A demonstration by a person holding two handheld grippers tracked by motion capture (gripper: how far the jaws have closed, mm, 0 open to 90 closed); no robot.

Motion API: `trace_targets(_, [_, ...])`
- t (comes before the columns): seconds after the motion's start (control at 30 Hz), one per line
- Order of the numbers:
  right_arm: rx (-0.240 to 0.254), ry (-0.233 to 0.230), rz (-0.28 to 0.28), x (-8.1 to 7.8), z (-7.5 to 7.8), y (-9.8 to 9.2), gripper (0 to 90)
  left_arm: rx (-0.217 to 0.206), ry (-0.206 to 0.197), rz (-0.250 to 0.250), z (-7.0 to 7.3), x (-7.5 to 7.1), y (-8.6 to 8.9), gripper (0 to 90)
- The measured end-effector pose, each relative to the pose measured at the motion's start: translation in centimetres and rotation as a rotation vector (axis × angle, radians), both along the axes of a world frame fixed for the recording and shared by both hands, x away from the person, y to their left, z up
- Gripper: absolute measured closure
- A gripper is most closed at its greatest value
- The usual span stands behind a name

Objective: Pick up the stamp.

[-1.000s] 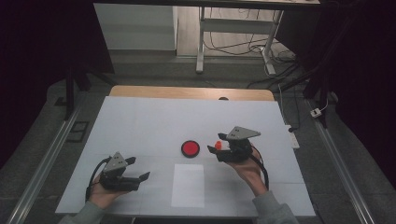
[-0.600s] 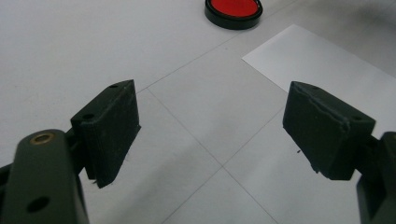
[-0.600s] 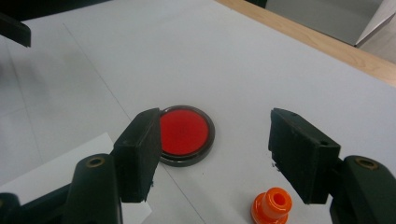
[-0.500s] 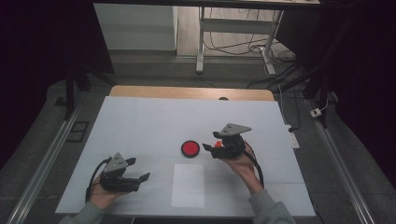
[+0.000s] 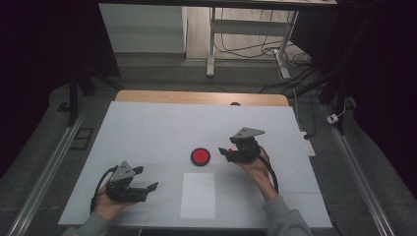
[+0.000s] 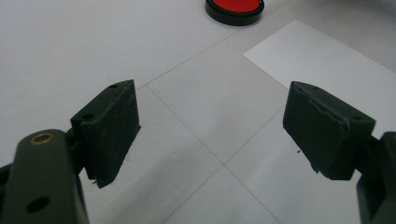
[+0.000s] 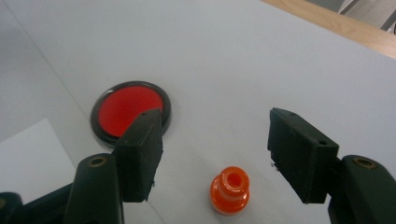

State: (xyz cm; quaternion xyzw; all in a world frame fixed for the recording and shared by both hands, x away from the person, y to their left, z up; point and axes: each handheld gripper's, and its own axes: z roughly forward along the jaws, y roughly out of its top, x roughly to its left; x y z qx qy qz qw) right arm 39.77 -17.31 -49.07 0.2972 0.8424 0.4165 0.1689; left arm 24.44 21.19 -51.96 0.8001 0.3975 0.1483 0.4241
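Observation:
A red disc with a black rim [image 5: 200, 156] lies flat on the white table cover, just beyond a white paper sheet [image 5: 198, 194]. Right of the disc stands a small orange spool-shaped piece [image 7: 229, 191]. My right gripper [image 7: 215, 149] hovers low over it, open, with the piece between the jaws and touching neither pad. The red disc [image 7: 128, 110] sits behind that gripper's left jaw. From above, the right gripper [image 5: 225, 150] points left toward the disc. My left gripper [image 5: 146, 178] rests near the front left, open and empty. Along its jaws, the left gripper [image 6: 210, 130] faces the disc [image 6: 235, 5] and the paper sheet [image 6: 327, 60].
The white table cover [image 5: 147, 123] ends at a wooden strip [image 5: 196, 97] along the far side. Metal rails [image 5: 44, 172] run along both sides of the table. A white power strip [image 5: 308, 146] lies off the right edge. Desk legs and cables stand on the floor behind.
My right hand has moved left and down, bringing its open jaws around the orange piece close to the red disc. The left hand has stayed put.

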Motion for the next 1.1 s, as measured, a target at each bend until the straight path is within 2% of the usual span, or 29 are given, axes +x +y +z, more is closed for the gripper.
trace_targets(0.17, [-0.015,0.024,-0.021,0.5,-0.7,-0.4,36.5,-0.001,0.002,0.003,0.0,0.0,0.1,19.0])
trace_targets(0.33, [-0.001,0.028,-0.031,0.4,-0.8,-0.8,38.8,-0.006,0.0,0.01,0.0,0.0,0.3,18.9])
trace_targets(0.6, [-0.033,0.034,-0.029,0.4,-1.4,-0.8,42.0,-0.005,0.002,0.009,-0.1,0.0,0.3,19.0])
trace_targets(0.77, [-0.054,0.043,-0.019,0.3,-1.9,-0.7,46.0,-0.004,0.003,0.01,-0.1,0.0,0.4,19.0])
trace_targets(1.03, [-0.093,0.036,-0.032,0.2,-2.4,-0.7,58.0,-0.004,0.005,0.01,-0.1,0.0,0.5,19.0])
trace_targets(1.1, [-0.085,0.035,-0.035,0.2,-2.4,-0.8,59.7,-0.004,0.008,0.008,-0.1,0.0,0.5,19.0])
